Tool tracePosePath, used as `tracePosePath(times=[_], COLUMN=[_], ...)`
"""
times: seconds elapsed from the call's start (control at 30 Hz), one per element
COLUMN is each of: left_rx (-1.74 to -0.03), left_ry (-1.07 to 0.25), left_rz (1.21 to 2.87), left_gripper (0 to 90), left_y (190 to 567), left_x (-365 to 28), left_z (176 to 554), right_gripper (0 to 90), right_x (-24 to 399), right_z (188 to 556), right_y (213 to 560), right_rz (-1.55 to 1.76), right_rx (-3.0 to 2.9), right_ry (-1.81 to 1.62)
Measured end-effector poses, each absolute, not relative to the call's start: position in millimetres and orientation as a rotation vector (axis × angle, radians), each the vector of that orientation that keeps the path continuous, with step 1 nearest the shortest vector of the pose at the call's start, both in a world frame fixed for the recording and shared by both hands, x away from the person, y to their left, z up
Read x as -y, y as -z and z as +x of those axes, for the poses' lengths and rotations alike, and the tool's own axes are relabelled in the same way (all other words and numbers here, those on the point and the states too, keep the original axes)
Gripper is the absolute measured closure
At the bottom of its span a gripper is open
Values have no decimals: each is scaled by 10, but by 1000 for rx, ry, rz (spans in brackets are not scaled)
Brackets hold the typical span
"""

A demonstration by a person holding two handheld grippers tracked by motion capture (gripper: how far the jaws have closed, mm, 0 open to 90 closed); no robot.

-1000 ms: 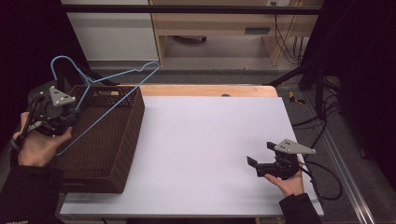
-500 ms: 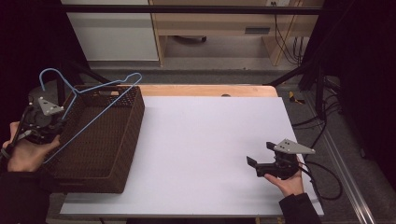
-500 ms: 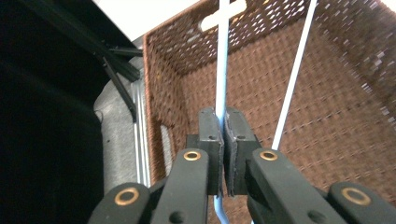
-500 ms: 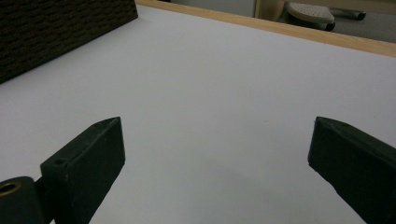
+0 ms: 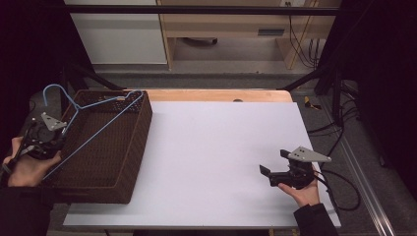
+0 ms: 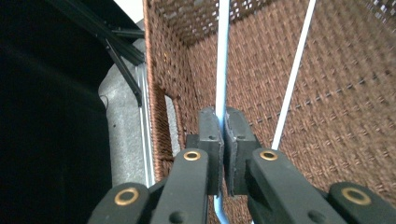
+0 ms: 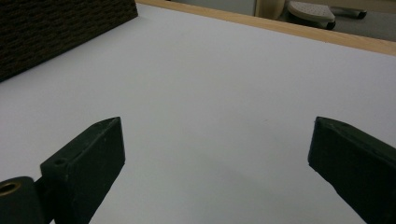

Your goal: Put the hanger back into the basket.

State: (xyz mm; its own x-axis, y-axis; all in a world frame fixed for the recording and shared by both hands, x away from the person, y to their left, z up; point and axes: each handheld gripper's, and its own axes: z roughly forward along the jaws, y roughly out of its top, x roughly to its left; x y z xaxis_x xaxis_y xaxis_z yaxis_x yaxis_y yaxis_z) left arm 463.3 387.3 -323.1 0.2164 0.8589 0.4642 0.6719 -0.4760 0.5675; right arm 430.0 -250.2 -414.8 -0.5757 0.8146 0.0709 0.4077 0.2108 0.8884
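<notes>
No writing, brand or label can be read on anything in these views.

The left gripper [image 6: 219, 154] has its 2 jaws pressed together on the wire of a light blue hanger [image 5: 93, 118]. In the left gripper view the blue wire [image 6: 221, 60] runs straight up from between the pads, and a second, paler length of the same hanger slants up to the right of it. Behind both wires is the woven wall of a brown basket [image 6: 336, 93], with a handle slot cut in the wall at the left.

From the high view the left gripper [image 5: 42, 140] sits at the left edge of the basket [image 5: 125, 162], held by the person's left hand [image 5: 24, 167]. The hanger lies tilted across the open top of the basket, its hook up over the far left corner and its long bottom wire running down towards the gripper. Whether the hanger touches the basket rim cannot be told.

The right gripper [image 5: 279, 169] is held in the right hand [image 5: 306, 189] low over the white table top [image 5: 221, 142], near its right front part, well apart from the basket. Its jaws stand wide apart and hold nothing. The right gripper view [image 7: 215, 154] shows bare white surface between the 2 jaws, a dark corner of the basket [image 7: 56, 32] at the upper left, and the wooden far edge of the table [image 7: 299, 32].
</notes>
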Motion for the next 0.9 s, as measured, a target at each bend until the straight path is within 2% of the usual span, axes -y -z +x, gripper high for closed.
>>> tracePosePath(times=[0.4,0.7,0.9], left_rx=[-1475,-1476,-1435], left_ry=[-1049,-921,-904], left_rz=[2296,2293,2198], left_gripper=[871,852,764], left_y=[3550,3708,3574], left_x=[-3826,-3823,-3856], left_z=[4725,4747,4625], right_gripper=[43,42,42], right_x=[2502,2498,2501], right_z=[4301,4301,4303], right_y=[4150,4152,4150], right_rz=[1138,1142,1141], right_rx=[-2078,-2078,-2075], right_ry=[-1325,-1327,-1326])
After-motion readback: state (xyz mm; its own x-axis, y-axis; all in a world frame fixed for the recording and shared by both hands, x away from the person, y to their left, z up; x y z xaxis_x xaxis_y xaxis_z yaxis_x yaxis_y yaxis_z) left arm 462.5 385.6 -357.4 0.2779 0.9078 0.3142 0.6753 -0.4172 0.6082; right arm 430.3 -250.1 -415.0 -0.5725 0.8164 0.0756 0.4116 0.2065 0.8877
